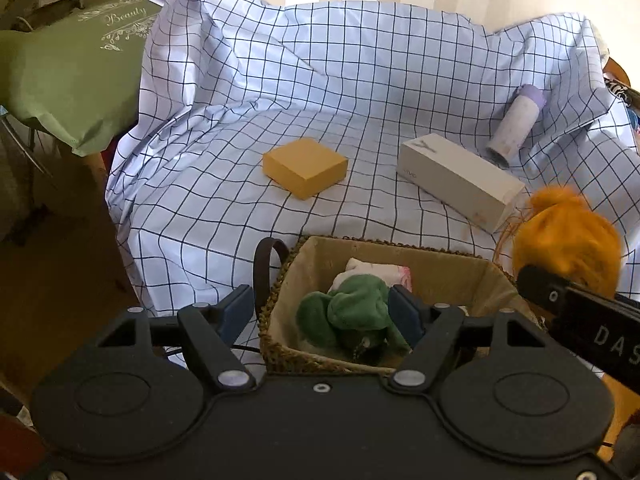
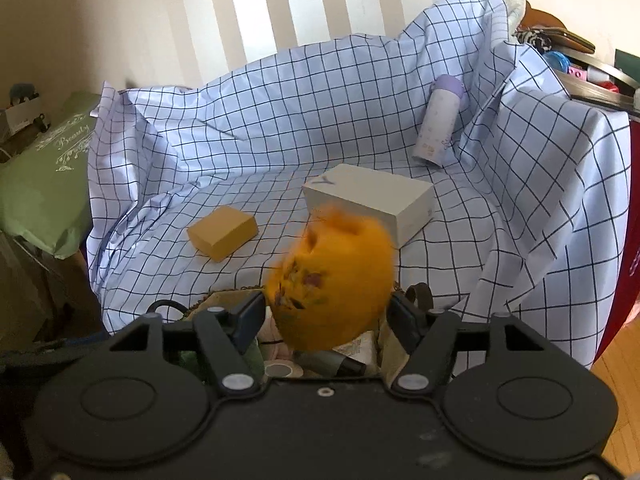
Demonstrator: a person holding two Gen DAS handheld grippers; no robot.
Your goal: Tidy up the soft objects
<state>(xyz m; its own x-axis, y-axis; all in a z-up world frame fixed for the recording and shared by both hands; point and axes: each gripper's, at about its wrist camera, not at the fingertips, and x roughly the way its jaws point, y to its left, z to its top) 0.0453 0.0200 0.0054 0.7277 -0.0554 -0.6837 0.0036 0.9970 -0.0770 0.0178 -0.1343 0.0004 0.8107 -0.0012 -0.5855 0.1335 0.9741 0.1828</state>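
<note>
Checked cloth covered the whole work surface and rose in folds toward the top of both views. Green pillow sat at upper left, off the cloth.

Wicker basket stood at lower centre of the left wrist view, dark handle on its left side. Inside it: green plush near the front, white and pink fabric just behind it.

White box lay right of centre on the cloth. Yellow box lay at centre, well apart from the white box. Purple-capped bottle lay tilted at upper right, beyond the white box.

Orange plush, blurred, filled the lower centre of the right wrist view, above the basket. In the left wrist view it showed at the right edge, beside the basket.

Left gripper: jaws apart, released. 1 pad hung outside the basket's left wall, the other over the green plush; neither pressed on anything.

Right gripper: jaws straddled the orange plush. Left pad appeared to touch it; a gap showed at the right pad. Grip looked released, not clenched.
</note>
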